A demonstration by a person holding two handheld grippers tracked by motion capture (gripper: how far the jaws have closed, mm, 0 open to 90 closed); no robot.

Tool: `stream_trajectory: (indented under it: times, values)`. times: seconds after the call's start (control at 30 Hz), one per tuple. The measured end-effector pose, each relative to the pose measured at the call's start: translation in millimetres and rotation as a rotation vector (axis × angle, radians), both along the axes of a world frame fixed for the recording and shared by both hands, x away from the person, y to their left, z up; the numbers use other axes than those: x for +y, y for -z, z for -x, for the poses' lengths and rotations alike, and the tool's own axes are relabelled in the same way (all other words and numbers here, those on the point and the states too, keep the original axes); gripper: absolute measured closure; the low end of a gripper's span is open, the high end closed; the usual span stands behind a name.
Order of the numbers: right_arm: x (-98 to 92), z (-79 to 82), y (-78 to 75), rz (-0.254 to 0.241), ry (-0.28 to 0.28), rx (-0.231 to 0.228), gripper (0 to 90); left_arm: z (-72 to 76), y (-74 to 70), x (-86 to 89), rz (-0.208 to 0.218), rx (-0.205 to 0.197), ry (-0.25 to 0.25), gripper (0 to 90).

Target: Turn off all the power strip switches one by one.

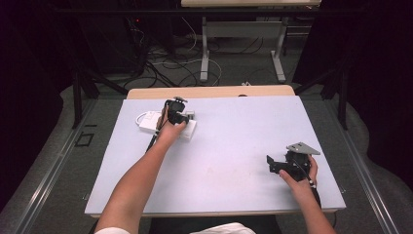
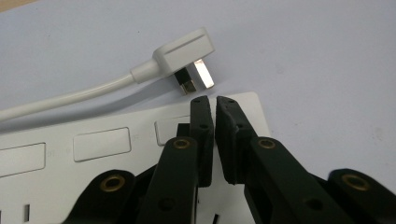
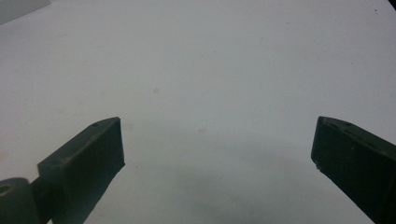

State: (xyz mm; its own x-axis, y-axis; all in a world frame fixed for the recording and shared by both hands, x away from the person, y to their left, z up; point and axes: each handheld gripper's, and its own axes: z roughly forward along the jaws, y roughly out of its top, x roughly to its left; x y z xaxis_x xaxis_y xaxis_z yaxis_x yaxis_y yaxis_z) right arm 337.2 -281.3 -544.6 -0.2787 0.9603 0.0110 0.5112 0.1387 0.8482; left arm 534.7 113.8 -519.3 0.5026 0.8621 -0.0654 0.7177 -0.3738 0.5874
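Power strip [image 2: 93, 154], plug [image 2: 187, 53] on table [image 1: 234, 141]

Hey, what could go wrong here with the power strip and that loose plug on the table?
The left hand-held gripper is nearly shut over the white power strip, close to its end by the plug; pressing there might slide or tip it. The white plug lies unplugged beside the strip with its pins near the jaw tips, so a small move could knock it away. The right hand-held gripper, open over bare table, steadies nothing.

From above the near edge we look forward and down on the pale lilac rectangular worktop [image 1: 234, 141]; both gripper views skim that same surface closely, the left at the white plastic power strip [image 2: 93, 149] by its far-left corner.
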Motion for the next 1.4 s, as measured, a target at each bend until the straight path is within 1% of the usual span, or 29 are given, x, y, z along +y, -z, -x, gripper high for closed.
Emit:
stream_trajectory:
  times: [0.03, 0.07, 0.1, 0.13, 0.17, 0.2, 0.27, 0.3, 0.4, 0.43, 0.47, 0.5, 0.53, 0.57, 0.6, 0.67, 0.77, 0.83, 0.87, 0.9, 0.97, 1.03, 1.07, 1.13, 1.17, 1.2, 1.27, 1.33, 1.4]
  values:
    - [-0.1, 0.4, -0.4, 0.005, 0.001, 0.002, 2.0, 0.7, -1.2, 0.5, 0.002, -0.007, 0.011, 83.1]
    - [-0.3, 0.3, -0.4, 0.006, 0.000, 0.000, 2.0, 2.7, -2.9, 0.8, 0.013, -0.006, 0.008, 81.8]
    - [-0.3, 0.3, -0.4, 0.006, 0.000, 0.000, 2.0, 4.8, -5.2, 2.0, 0.027, -0.013, 0.019, 81.8]
    - [0.1, 0.6, -0.4, 0.003, 0.003, 0.003, 2.0, 7.1, -7.5, 2.6, 0.032, -0.018, 0.019, 81.3]
    - [0.0, 0.5, -0.5, 0.004, 0.002, 0.002, 2.0, 9.3, -9.8, 3.4, 0.031, -0.029, 0.019, 80.4]
    - [-0.2, 0.4, -0.6, 0.006, 0.000, 0.000, 2.0, 10.9, -11.0, 3.9, 0.040, -0.040, 0.025, 79.7]
    - [0.0, 0.4, -0.7, 0.007, -0.001, -0.001, 2.0, 14.7, -14.2, 5.3, 0.044, -0.037, 0.030, 76.9]
    - [0.1, 0.2, -0.5, 0.006, -0.004, -0.003, 2.0, 16.3, -14.8, 6.3, 0.058, -0.037, 0.041, 75.5]
    - [0.9, 0.4, -0.7, 0.007, -0.001, -0.007, 2.0, 23.7, -17.0, 8.8, 0.081, -0.043, 0.049, 69.1]
    - [0.9, 0.2, -0.3, 0.008, -0.003, -0.004, 2.0, 26.5, -18.0, 9.7, 0.094, -0.046, 0.048, 62.8]
    - [0.9, 0.2, -0.3, 0.008, -0.003, -0.004, 2.0, 28.2, -18.7, 10.8, 0.099, -0.056, 0.052, 62.8]
    - [1.5, 0.6, -0.3, 0.008, -0.002, -0.003, 2.0, 31.5, -20.5, 11.6, 0.102, -0.065, 0.058, 56.6]
    - [1.5, 0.6, -0.3, 0.008, -0.002, -0.003, 2.0, 34.7, -22.2, 12.0, 0.105, -0.074, 0.063, 56.6]
    - [0.6, 0.8, -0.9, 0.018, -0.008, 0.000, 2.0, 37.5, -23.6, 12.6, 0.109, -0.083, 0.073, 54.1]
    - [0.8, 0.7, -1.0, 0.015, -0.007, -0.001, 2.0, 40.0, -24.8, 12.7, 0.112, -0.094, 0.086, 50.9]
    - [1.6, 0.5, -0.7, 0.007, 0.001, -0.009, 2.0, 47.3, -27.2, 13.5, 0.120, -0.108, 0.092, 45.0]
    - [1.6, 0.8, -0.9, 0.009, -0.001, -0.009, 2.0, 57.8, -29.0, 15.4, 0.141, -0.141, 0.109, 37.7]
    - [1.3, 1.0, -1.3, 0.013, -0.004, -0.008, 2.0, 64.7, -29.8, 18.5, 0.159, -0.175, 0.124, 33.3]
    - [1.7, 1.4, -1.6, 0.007, -0.005, -0.003, 2.0, 69.0, -30.4, 19.9, 0.178, -0.173, 0.117, 32.4]
    - [1.8, 1.4, -1.5, 0.004, -0.007, -0.005, 2.0, 72.6, -30.6, 21.7, 0.191, -0.185, 0.117, 30.0]
    - [1.8, 1.5, -1.3, 0.005, -0.002, -0.005, 2.0, 80.3, -32.4, 26.2, 0.191, -0.198, 0.112, 27.4]
    - [1.2, 1.3, -1.4, 0.013, -0.008, -0.003, 2.0, 88.0, -33.4, 31.7, 0.214, -0.209, 0.106, 27.3]
    - [1.5, 1.1, -1.2, 0.010, -0.011, -0.005, 2.0, 92.4, -33.6, 34.3, 0.226, -0.210, 0.090, 26.6]
    - [2.3, 1.4, -1.3, 0.006, -0.009, -0.004, 2.0, 100.1, -33.1, 40.8, 0.232, -0.217, 0.084, 23.9]
    - [2.4, 1.5, -1.3, 0.007, -0.008, -0.003, 2.0, 104.2, -32.9, 44.7, 0.240, -0.208, 0.093, 23.9]
    - [2.5, 1.6, -1.3, 0.007, -0.008, -0.002, 2.0, 108.1, -31.4, 47.2, 0.249, -0.219, 0.090, 23.9]
    - [2.4, 1.7, -1.2, 0.007, -0.009, -0.002, 2.0, 115.8, -29.4, 53.3, 0.259, -0.206, 0.092, 23.7]
    - [2.4, 1.6, -0.9, 0.008, -0.003, -0.002, 2.0, 123.4, -27.5, 58.0, 0.275, -0.202, 0.084, 18.4]
    - [2.2, 1.4, -0.9, 0.009, -0.007, 0.000, 2.0, 129.0, -26.5, 61.3, 0.289, -0.196, 0.076, 16.4]
